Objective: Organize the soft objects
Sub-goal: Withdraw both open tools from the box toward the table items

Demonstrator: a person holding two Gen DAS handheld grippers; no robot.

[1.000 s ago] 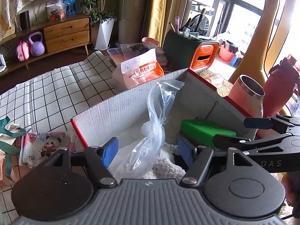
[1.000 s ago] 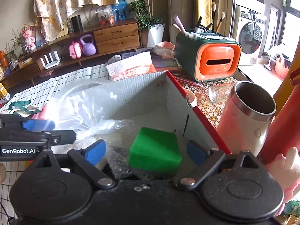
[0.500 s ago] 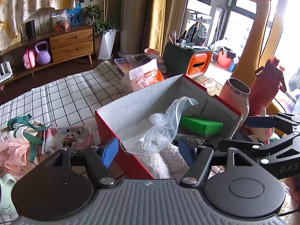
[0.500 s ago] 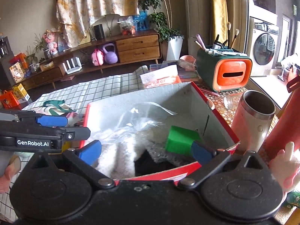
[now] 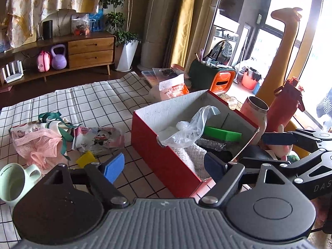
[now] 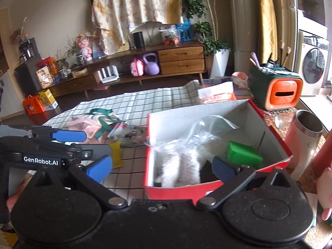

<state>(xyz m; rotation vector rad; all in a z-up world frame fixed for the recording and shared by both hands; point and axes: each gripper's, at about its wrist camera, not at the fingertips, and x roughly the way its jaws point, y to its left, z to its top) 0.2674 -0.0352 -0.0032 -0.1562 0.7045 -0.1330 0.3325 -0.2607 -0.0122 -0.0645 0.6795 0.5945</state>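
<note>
A red cardboard box [image 5: 166, 161] [image 6: 276, 137] stands on the checked cloth. Inside lie a clear plastic bag [image 5: 191, 128] [image 6: 199, 134], a green sponge [image 5: 222, 133] [image 6: 242, 154] and a white fluffy cloth [image 5: 193, 155] [image 6: 180, 164]. My left gripper [image 5: 164, 167] hangs in front of the box, its jaws opening with nothing between them. My right gripper [image 6: 161, 169] stands wide open before the box's near wall, holding nothing. Left of the box lie a panda-print cloth [image 5: 99, 138], a pink mesh fabric [image 5: 35, 143] and a yellow sponge [image 5: 85, 158] [image 6: 116, 153].
A pale green mug [image 5: 14, 182] sits at the cloth's near left. Right of the box stand a pink steel tumbler [image 5: 256, 112] [image 6: 305, 137] and a red bottle [image 5: 284, 103]. Behind it are a tissue pack [image 5: 173, 88] and an orange-fronted organiser [image 6: 278, 89].
Both grippers have pulled back and up out of the box. The plastic bag, earlier between the left jaws, now lies loose in the box. The left jaws have widened.
</note>
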